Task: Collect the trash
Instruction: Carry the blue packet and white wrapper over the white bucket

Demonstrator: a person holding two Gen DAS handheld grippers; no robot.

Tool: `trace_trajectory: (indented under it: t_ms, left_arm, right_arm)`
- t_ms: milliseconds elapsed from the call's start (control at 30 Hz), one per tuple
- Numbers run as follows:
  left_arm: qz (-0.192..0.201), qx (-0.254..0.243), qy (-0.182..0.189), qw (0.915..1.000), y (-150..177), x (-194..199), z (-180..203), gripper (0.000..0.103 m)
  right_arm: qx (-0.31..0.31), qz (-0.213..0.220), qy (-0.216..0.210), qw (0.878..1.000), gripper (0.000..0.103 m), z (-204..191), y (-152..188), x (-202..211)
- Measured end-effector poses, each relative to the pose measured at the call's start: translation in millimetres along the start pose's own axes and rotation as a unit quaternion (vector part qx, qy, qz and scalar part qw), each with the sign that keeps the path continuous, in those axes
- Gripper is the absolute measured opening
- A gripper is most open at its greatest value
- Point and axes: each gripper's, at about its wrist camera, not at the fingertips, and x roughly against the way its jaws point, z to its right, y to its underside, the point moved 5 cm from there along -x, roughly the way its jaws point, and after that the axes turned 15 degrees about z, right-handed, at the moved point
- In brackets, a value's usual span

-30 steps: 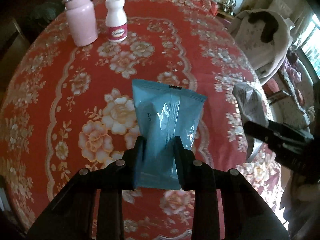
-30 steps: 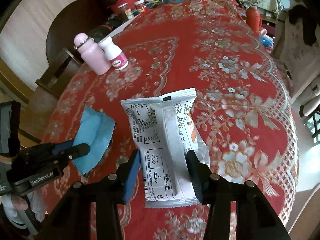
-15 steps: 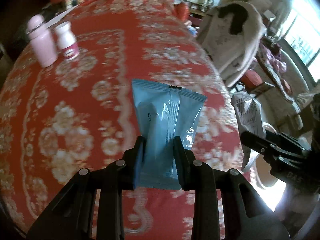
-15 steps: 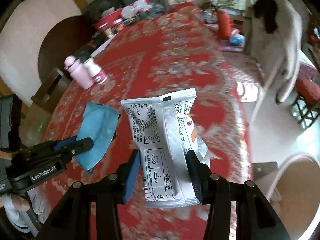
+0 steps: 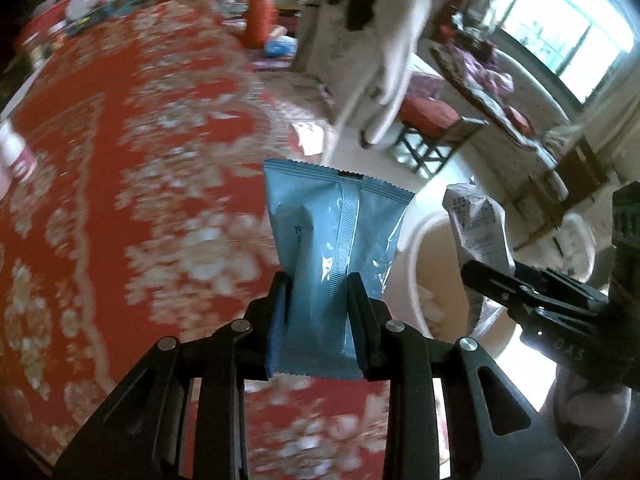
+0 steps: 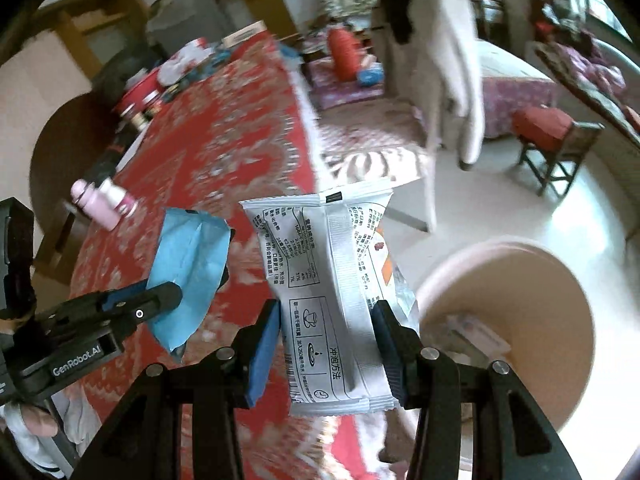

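1. Red cloth with a pale flower pattern covers the bench [image 5: 120, 184], which fills the left of both wrist views; most of it is smeared by blur.
2. My left tongs [image 5: 320, 312] are clamped on a light blue wrapper [image 5: 336, 240], pads pressing its lower half from both sides, its crimped top edge standing up and away from me.
3. Seen from my right wrist, that blue wrapper [image 6: 192, 276] hangs crumpled from the left tongs [image 6: 168, 294] above the red cloth.
4. My right tongs [image 6: 328, 344] grip a white printed sachet [image 6: 332, 280], held upright, with black text and small drawings facing me and an orange patch on its right side.
5. From my left wrist, the white sachet [image 5: 476, 228] shows at the right, pinched in the right tongs [image 5: 480, 276], near the blue wrapper but not touching it.
6. A round pale bin [image 6: 560, 304] sits on the light floor below and right of the sachet, with some pale scraps inside; the left view shows its rim [image 5: 412, 256] just beyond the bench edge.
7. A pink bottle [image 6: 94, 204] and a white bottle [image 6: 118, 198] with a magenta label stand side by side on the bench, far left.
8. A pale garment [image 6: 444, 52] with a dark collar hangs over a chair behind the bench.
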Motion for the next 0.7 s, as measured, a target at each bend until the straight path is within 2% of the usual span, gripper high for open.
trace_trajectory:
  t_ms: [367,700]
  left_arm:
    - [-0.033,-0.041,0.046,0.9976,13,-40,77,0.027]
    - [-0.057,-0.055,0.069,0.9945,26,-65,121,0.027]
  right_arm:
    - [-0.042,0.000,0.057,0.998,0.046,77,14,28]
    - [-0.071,-0.007,0.088,0.994,0.046,125,28,45]
